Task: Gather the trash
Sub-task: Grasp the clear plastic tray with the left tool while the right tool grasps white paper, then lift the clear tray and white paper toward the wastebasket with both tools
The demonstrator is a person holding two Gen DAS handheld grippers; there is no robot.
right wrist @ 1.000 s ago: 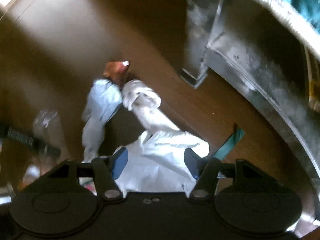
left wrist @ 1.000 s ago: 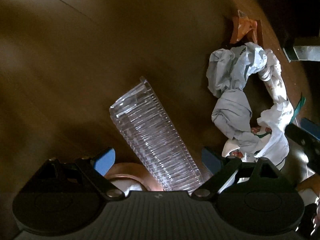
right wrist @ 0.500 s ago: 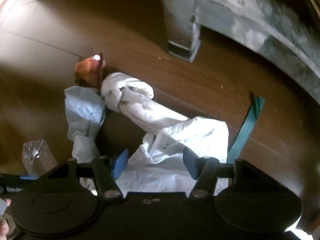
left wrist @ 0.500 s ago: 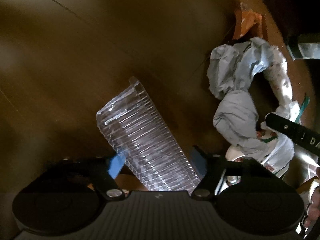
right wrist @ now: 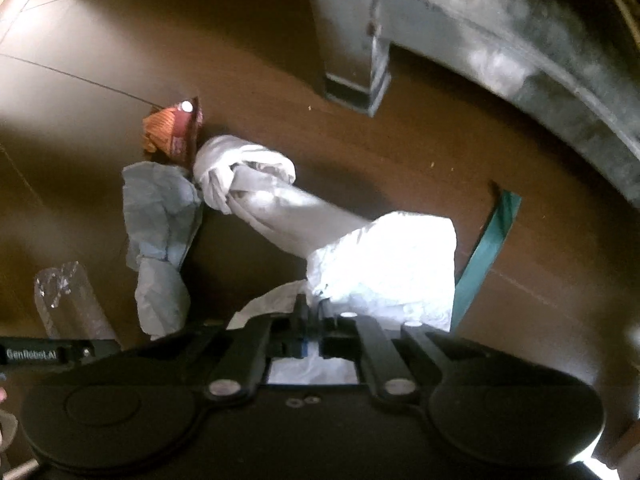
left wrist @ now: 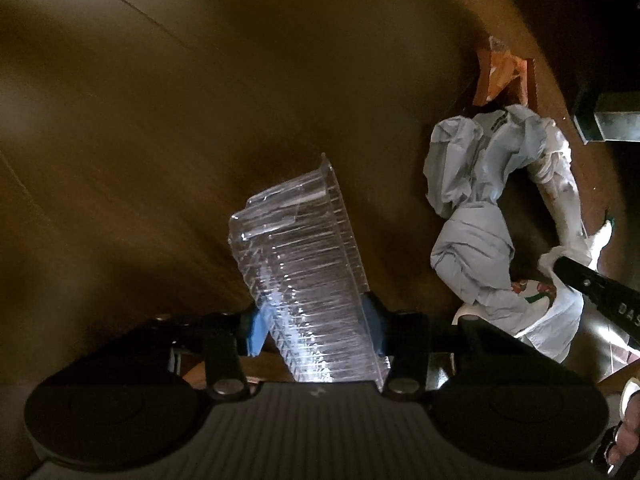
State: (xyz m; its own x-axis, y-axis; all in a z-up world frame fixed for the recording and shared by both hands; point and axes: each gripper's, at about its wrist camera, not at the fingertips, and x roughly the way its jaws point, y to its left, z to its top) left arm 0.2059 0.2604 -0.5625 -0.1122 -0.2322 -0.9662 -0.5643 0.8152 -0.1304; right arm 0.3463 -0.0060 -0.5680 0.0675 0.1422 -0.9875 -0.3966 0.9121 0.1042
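1. The left gripper (left wrist: pixel 314 326) is closing on a clear ribbed plastic container (left wrist: pixel 304 264); both blue pads (left wrist: pixel 256 326) press its near end, so it reads as grasped, probably there because the rim is stiffest.
2. The right gripper (right wrist: pixel 314 330) is clenched, pinching a fold of the white crumpled paper bag (right wrist: pixel 384 264) at its near edge.
3. Beyond, on the brown wooden floor (right wrist: pixel 400 148), lie a grey-blue crumpled paper (right wrist: pixel 160 216), an orange snack wrapper (right wrist: pixel 170 130) farthest off, and a teal plastic strip (right wrist: pixel 488 252) at right.
4. Only the right wrist view shows the strip's full length and the grey metal furniture leg (right wrist: pixel 352 60); only the left wrist view shows the container's grip.
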